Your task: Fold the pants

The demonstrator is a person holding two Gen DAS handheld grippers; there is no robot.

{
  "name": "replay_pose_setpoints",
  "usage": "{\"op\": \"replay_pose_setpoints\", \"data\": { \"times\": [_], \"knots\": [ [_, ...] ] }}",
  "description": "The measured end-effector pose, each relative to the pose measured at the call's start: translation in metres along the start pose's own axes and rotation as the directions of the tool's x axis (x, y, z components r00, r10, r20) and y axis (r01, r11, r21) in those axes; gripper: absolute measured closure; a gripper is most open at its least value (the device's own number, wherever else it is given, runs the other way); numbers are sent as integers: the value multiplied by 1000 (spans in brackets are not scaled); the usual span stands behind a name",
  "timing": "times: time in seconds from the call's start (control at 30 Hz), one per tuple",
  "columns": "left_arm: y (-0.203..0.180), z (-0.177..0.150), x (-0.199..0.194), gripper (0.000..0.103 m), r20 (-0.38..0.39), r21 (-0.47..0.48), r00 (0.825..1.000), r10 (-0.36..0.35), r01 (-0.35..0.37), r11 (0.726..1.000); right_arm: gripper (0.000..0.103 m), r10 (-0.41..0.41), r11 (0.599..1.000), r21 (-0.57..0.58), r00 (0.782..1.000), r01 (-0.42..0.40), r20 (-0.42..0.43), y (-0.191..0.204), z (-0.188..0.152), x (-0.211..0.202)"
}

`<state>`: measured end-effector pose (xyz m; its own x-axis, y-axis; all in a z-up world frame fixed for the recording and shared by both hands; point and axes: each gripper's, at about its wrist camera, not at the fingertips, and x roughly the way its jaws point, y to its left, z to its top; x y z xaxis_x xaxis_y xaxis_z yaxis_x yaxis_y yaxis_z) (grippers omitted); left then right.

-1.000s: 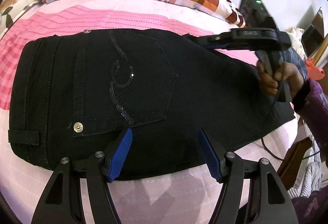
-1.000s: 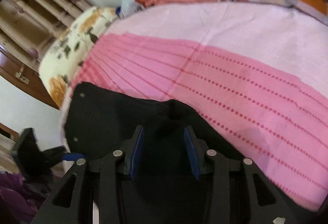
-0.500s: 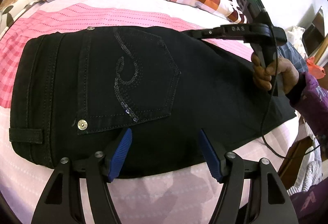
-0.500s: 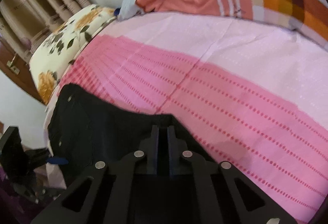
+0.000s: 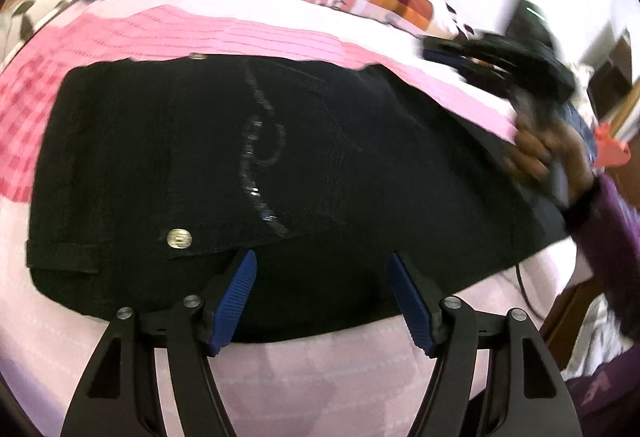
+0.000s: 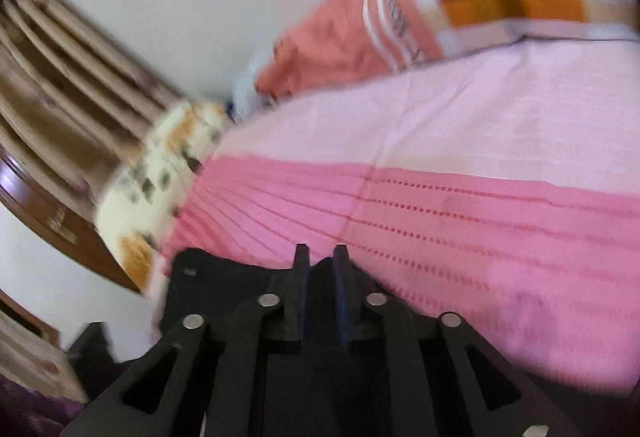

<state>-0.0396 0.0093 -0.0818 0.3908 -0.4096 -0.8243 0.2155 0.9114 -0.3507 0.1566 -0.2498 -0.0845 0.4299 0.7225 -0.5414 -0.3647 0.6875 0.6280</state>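
Two tongs, left tongs spread over black pants, right tongs opening, fabric between.

My right gripper, at the upper right of the left wrist view, is smeared by motion, so its jaws cannot be read there. In my right wrist view the black denim pants are mostly hidden behind the gripper body (only a blurred corner shows).
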Motion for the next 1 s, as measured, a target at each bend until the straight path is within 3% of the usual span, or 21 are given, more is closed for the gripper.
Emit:
{"op": "replay_pose_setpoints", "data": {
  "times": [0.1,0.17,0.27,0.33,0.4,0.6,0.73,0.83,1.0],
  "knots": [
    [11,2,-4,34,10,-32,1000,-2,2,999,81,46,999,-1,999,-46,-23,20,-43,-33],
    [16,1,-7,34,16,-44,1000,-13,14,999,81,28,999,-24,997,-30,-68,38,-86,-44],
    [16,0,-9,34,19,-36,1000,-1,2,999,81,-102,987,-140,987,84,-127,72,-145,-44],
    [17,0,-10,34,21,-38,1000,-5,6,999,81,-219,949,-258,969,184,-115,99,-177,-40],
    [19,0,-10,34,20,-48,1000,-15,16,999,82,-284,910,-337,955,242,-81,117,-196,-35],
    [27,4,-18,34,26,-71,1000,-12,14,997,84,-427,799,-475,904,369,-15,131,-212,-11],
    [42,3,-25,34,35,-97,999,-11,15,995,84,-457,756,-526,890,389,1,135,-215,-6],
    [50,0,-28,34,48,-112,999,-3,9,994,84,-492,701,-583,871,410,20,142,-219,3],
    [52,-2,-27,34,43,-107,999,-1,6,994,85,-539,547,-730,840,409,67,159,-231,20]
  ]
}}
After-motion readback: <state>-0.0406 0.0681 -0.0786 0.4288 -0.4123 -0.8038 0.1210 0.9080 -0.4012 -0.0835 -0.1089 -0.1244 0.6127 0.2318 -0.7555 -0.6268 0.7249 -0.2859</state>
